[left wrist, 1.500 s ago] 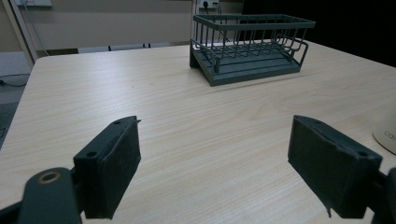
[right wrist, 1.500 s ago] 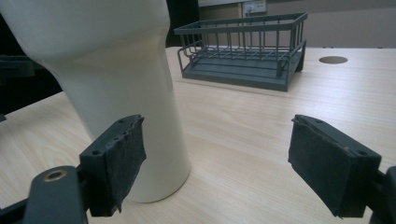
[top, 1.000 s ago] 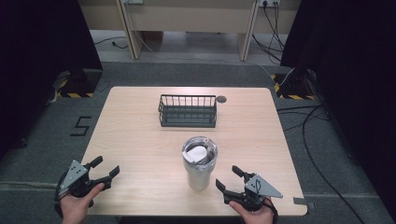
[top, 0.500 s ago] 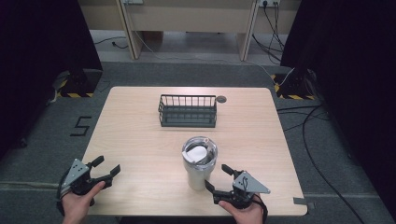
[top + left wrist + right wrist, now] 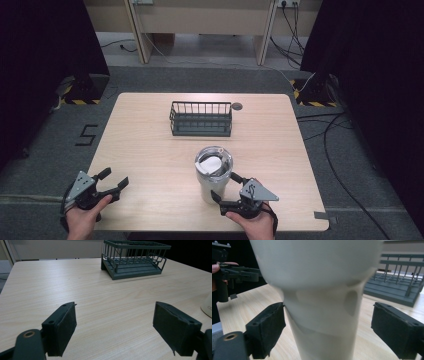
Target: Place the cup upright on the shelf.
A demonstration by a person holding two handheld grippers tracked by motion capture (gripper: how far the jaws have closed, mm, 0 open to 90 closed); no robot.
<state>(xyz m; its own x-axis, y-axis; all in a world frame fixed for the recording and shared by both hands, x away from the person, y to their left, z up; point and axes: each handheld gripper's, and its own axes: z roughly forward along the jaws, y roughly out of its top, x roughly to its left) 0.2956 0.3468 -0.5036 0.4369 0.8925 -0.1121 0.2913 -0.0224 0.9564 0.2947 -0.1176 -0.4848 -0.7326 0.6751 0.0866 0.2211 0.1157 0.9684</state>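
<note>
Tumbler [image 5: 322,315] sits between opening right gripper [image 5: 327,332], seemingly unpressed.

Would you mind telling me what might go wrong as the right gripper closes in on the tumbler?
1. The right gripper, jaws just opening, straddles the tall tumbler low on its narrow base; its left pad seems nearly touching while the right stands clear, so an uneven squeeze could tip it.
2. The tumbler's smooth, tapered wall might slip through the pads when lifted.

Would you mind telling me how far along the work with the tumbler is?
Done: nothing yet; the tumbler stands upright short of the wire basket. In hand: the right gripper, jaws just opening, straddles its lower body ungripped. Left: grasp and move it. The left gripper waits open.
</note>
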